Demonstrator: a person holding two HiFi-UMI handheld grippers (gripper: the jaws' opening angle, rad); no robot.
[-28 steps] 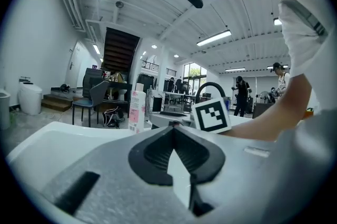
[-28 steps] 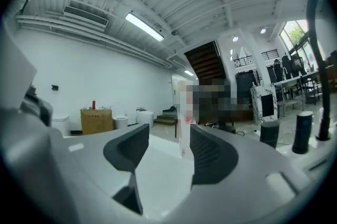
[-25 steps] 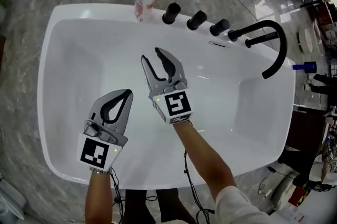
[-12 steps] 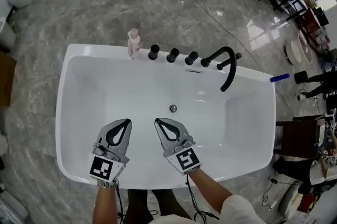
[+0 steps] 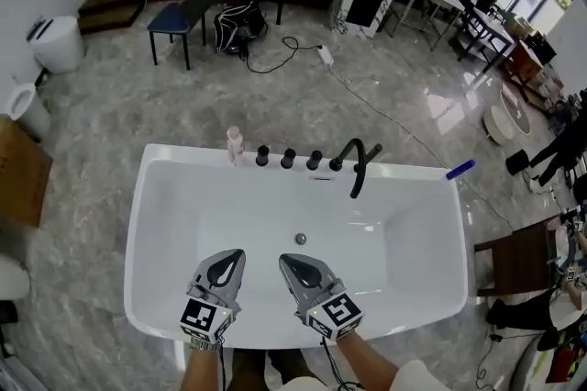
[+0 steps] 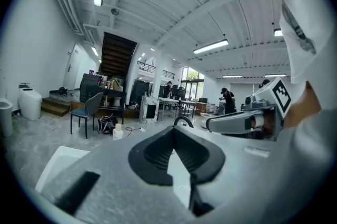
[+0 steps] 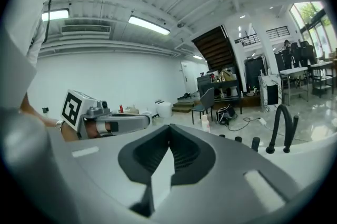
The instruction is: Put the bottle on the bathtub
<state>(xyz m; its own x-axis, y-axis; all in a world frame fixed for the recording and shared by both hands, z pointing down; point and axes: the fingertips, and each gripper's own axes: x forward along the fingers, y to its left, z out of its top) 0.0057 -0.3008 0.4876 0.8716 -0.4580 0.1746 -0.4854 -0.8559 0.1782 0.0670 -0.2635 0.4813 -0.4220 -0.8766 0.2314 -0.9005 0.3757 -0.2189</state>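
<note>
A small pink-white bottle (image 5: 235, 144) stands upright on the far rim of the white bathtub (image 5: 147, 224), just left of the black knobs. It also shows small in the left gripper view as the bottle (image 6: 118, 131) and in the right gripper view as the bottle (image 7: 205, 123). My left gripper (image 5: 235, 255) and right gripper (image 5: 286, 259) hover side by side over the tub's near rim, far from the bottle. Both are shut with nothing between the jaws. The left gripper (image 6: 175, 131) and right gripper (image 7: 169, 127) show tips meeting.
Three black knobs (image 5: 288, 158) and a curved black faucet (image 5: 356, 161) line the far rim; a drain (image 5: 300, 239) sits in the basin. A blue item (image 5: 460, 169) lies at the far right corner. A blue chair (image 5: 183, 17), cables and a white bin (image 5: 57, 43) are beyond.
The head view has pulled far back, so the tub looks much smaller. Both grippers drew back from mid-tub to the near rim. The right gripper went from open to shut.
</note>
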